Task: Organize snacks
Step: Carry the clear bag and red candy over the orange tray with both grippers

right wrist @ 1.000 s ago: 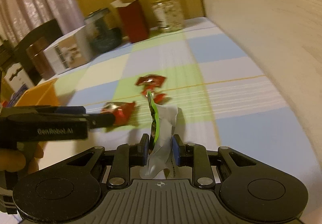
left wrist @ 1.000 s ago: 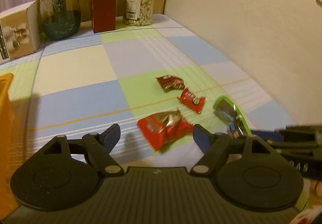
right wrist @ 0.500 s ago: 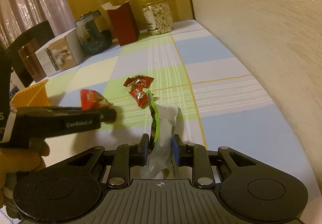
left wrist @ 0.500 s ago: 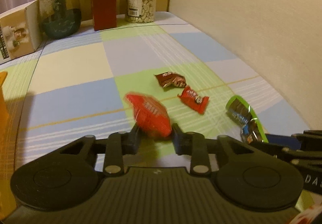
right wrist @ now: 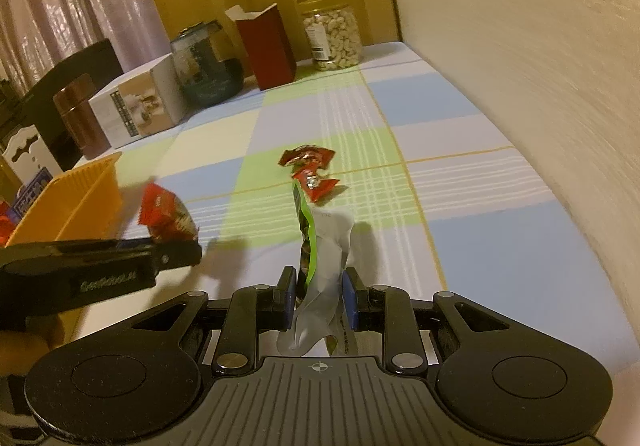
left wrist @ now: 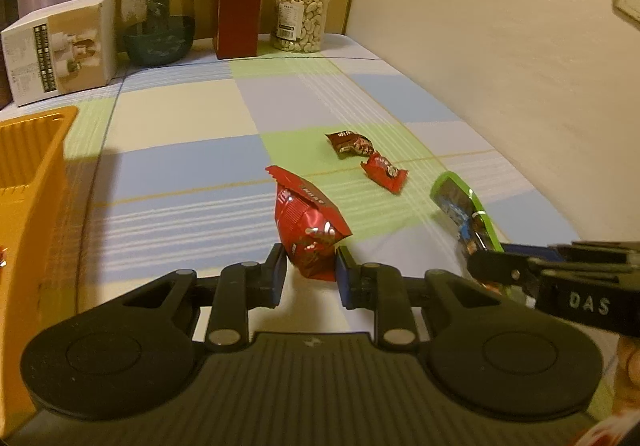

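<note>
My left gripper [left wrist: 310, 276] is shut on a red snack packet [left wrist: 306, 224] and holds it above the checked tablecloth; it also shows in the right wrist view [right wrist: 166, 215]. My right gripper [right wrist: 318, 296] is shut on a green and silver snack packet [right wrist: 320, 250], seen at the right in the left wrist view [left wrist: 464, 211]. Two small red snack packets [left wrist: 352, 143] [left wrist: 385, 171] lie on the cloth beyond both grippers. An orange basket [left wrist: 28, 165] stands at the left, also in the right wrist view [right wrist: 70, 199].
At the table's back stand a white box [left wrist: 60, 49], a dark glass jar [left wrist: 158, 15], an open dark red carton [left wrist: 238, 11] and a jar of cashews [left wrist: 298, 17]. A wall [left wrist: 500, 57] runs along the right edge. A brown canister [right wrist: 82, 121] stands left.
My left gripper closed on the red packet and lifted it off the cloth, moving left toward the orange basket. My right gripper still holds the green packet, raised a little.
</note>
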The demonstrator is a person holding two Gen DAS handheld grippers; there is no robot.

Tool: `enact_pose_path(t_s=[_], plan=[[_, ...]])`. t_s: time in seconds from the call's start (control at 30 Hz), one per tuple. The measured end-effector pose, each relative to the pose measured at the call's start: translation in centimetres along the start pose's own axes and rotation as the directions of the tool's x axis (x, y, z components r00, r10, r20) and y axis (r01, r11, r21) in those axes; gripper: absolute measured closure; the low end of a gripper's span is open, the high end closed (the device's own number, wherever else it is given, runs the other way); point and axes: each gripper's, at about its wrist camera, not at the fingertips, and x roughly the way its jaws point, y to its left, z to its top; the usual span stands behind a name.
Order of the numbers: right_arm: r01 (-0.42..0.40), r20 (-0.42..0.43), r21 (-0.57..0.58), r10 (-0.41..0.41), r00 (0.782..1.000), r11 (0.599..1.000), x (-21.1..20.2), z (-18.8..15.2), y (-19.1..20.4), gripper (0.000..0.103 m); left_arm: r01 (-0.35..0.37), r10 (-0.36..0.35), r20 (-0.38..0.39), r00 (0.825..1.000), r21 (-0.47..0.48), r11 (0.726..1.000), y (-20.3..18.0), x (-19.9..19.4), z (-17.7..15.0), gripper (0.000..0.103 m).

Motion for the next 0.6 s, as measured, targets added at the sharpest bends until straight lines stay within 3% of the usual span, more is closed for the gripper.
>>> enact_pose_path(t_s=[0.6], plan=[[-0.031,0.026,-0.011,0.031,0.999,0.999,-7.2,0.7,7.7,0.078,-0.018,0.019,0.049,0.999,-0.003,1.0,2.0,-11.7,-0.6,0.08]])
